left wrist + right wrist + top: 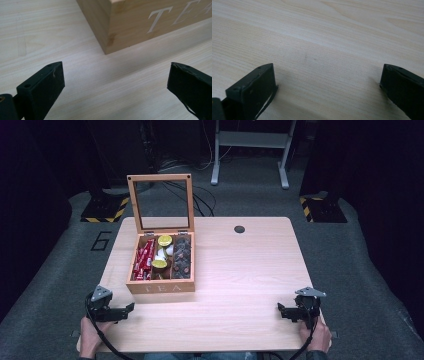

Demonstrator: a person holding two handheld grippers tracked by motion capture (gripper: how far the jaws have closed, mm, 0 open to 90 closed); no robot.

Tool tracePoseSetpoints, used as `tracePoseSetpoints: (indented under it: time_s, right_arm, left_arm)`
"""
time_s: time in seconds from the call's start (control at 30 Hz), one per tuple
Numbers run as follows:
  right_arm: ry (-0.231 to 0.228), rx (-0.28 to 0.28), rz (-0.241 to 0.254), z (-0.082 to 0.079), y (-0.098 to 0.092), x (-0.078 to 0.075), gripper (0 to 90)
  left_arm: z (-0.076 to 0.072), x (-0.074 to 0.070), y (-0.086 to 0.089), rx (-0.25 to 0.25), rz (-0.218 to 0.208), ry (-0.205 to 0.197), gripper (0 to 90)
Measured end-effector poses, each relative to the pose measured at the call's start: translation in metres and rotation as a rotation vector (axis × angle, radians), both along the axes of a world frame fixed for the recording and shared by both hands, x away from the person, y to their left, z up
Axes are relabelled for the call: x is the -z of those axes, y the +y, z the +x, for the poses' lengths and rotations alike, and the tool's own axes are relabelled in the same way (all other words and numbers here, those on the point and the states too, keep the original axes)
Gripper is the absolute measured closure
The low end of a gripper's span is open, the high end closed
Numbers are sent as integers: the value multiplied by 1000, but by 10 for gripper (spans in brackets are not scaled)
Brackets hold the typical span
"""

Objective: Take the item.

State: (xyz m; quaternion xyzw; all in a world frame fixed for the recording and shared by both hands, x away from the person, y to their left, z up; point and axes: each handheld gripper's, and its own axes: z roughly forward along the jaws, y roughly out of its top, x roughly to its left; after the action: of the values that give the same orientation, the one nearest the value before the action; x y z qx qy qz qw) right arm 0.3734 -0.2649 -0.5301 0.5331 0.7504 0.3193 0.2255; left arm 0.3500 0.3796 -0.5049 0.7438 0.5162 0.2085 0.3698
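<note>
A light wooden desk [240, 270] carries a wooden tea box [161, 265] in its left half, nearer the left edge than the centre. The box lid [160, 202] stands upright on its rear hinges; it is a wooden frame with a clear pane. The box has three compartments: red packets [145, 260] in the left one, yellow-topped and white capsules [162, 252] in the middle one, dark round pods [182, 257] in the right one. Exact counts cannot be made out. The front wall bears the letters "TEA"; in the left gripper view the last letter is cut off by the frame edge.

A dark round grommet [239, 229] sits near the far edge of the desk.

The left gripper [131, 307] rests near the near-left corner, just in front of the box's front-left corner, with its fingers [42, 87] released and holding nothing. The right gripper [280, 310] rests near the near-right corner, well apart from the box, its fingers [254, 87] also released over bare wood.

Each hand [90, 337] is partly cut off at the bottom edge.
</note>
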Motion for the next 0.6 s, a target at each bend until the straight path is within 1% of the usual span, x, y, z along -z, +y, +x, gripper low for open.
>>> tracePoseSetpoints:
  time_s: [0.03,0.07,0.1,0.13,0.17,0.23,0.3,0.4,0.6]
  right_arm:
    - [0,-2,-2,0,0,0,0]
    - [1,-5,0,0,0,0,0]
    - [1,-5,0,0,0,0,0]
    - [1,-3,4,0,0,0,0]
    - [1,-4,2,0,0,0,0]
    - [1,-3,1,0,0,0,0]
    - [1,-3,2,0,0,0,0]
    - [1,-2,3,0,0,0,0]
    - [1,-2,2,0,0,0,0]
  left_arm:
    - [0,-3,-1,7,-6,2,10]
    - [0,-4,-3,11,-8,-8,9]
    - [0,-4,-3,11,-8,-8,9]
    - [-1,-10,-6,30,18,-7,11]
    - [-1,-10,-6,30,18,-7,11]
    - [0,-16,-9,40,7,-19,15]
    - [1,-22,-10,46,8,-25,16]
    - [4,-31,-13,42,8,-49,17]
    - [13,-47,-23,67,12,-57,11]
